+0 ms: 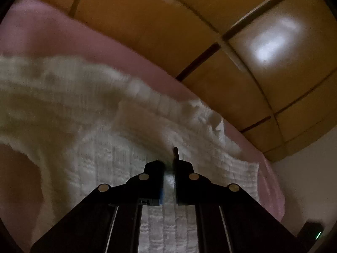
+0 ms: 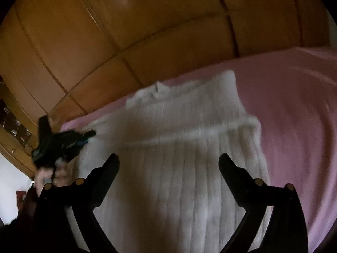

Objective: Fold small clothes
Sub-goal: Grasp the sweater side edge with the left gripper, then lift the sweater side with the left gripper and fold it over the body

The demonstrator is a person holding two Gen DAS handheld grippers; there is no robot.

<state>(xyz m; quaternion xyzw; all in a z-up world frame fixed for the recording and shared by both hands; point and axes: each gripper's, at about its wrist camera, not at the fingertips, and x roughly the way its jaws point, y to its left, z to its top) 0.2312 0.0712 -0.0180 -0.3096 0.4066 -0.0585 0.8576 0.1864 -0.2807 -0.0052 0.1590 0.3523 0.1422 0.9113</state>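
Left wrist view: the left gripper (image 1: 169,169) has its jaws drawn almost together, and a strip of the white knitted garment (image 1: 101,126) shows in the thin gap between the pads, so it is pinched there. The garment spreads out ahead of and to the left of the fingers, ribbed and crumpled, with a raised fold running across just beyond the tips. It lies on a pink sheet (image 1: 63,35), which shows beyond the garment and curves down past the gripper's right side. Behind the sheet rise glossy orange-brown wooden cabinet doors (image 1: 168,21) split by dark seams, with a bright patch of reflected light up to the right. A pale wall (image 1: 305,179) sits low on the right.

Right wrist view: the right gripper (image 2: 168,164) stands wide open with nothing between its fingers, above the garment (image 2: 179,158), whose ribs run away from it. The picture is blurred. The pink sheet (image 2: 294,105) fills the area to the right and beyond. Off to the left, the left gripper (image 2: 89,135) meets the garment's edge, a hand (image 2: 52,175) behind it. The same wooden doors (image 2: 126,31) fill the background.
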